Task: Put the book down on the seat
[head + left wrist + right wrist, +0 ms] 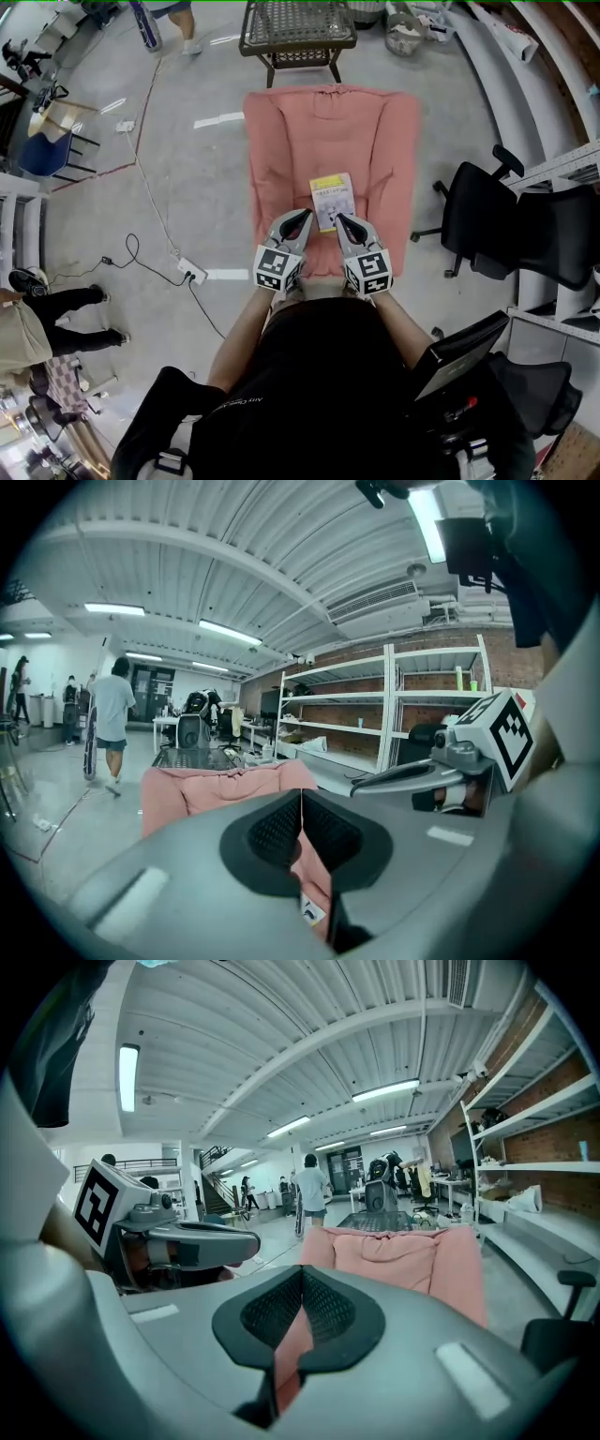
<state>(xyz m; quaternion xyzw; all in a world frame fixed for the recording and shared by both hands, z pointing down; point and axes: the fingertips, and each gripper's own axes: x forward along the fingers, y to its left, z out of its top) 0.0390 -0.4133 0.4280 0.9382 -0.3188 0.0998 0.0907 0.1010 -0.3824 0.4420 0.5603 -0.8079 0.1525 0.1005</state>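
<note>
Fig.: book [332, 200] lies flat, cover up, mid pink seat [281, 150]. L gripper [306, 217] and R gripper [339, 219] sit at its near edge, both sets of jaws clenched tip to tip w/ nothing between; contact w/ book can't be told. Risk: a tip snagging the near edge on pull-back would probably drag or flip the book; the soft cushion may let it slide.

left gripper [302, 219]: jaws pressed together, pads touching
right gripper [341, 221]: same deal, jaws closed tip to tip
pose: both held out low in front, side by side, tips angled in toward each other
left forearm [246, 328]: bare, stretched forward
right forearm [399, 324]: bare, stretched forward too
</note>
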